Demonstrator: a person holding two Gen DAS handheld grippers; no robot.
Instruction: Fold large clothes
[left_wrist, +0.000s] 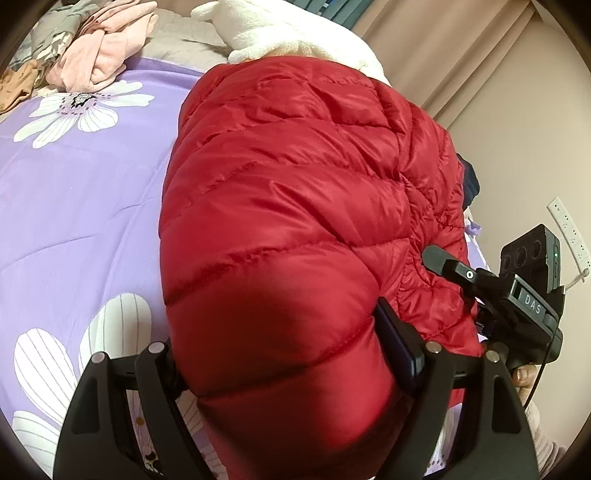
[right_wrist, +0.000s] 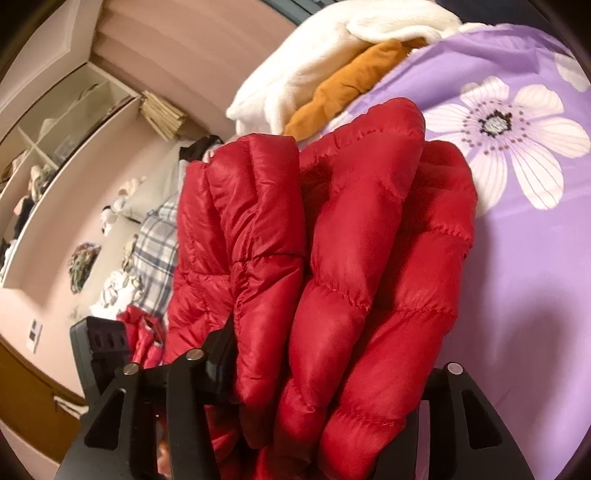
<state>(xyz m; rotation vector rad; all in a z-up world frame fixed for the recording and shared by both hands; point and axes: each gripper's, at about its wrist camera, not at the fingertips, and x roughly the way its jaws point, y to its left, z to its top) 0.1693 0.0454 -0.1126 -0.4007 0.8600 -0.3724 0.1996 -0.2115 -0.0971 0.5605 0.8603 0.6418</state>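
Our left gripper (left_wrist: 284, 354) is matte black with silver pivot pins; at three o'clock, our right gripper (left_wrist: 480, 291) reads "DAS" in white.

A red quilted down jacket (left_wrist: 295, 206) is lying in a puffy, folded bundle on a bed's purple, flower-printed cover (left_wrist: 74, 206). Its glossy shell is showing stitched horizontal channels, and several thick layers are bunching together at the near edge.

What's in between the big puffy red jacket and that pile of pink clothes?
Only bare purple bedsheet with white flowers separates the red quilted puffer jacket from the crumpled pink clothes, in the left wrist view.
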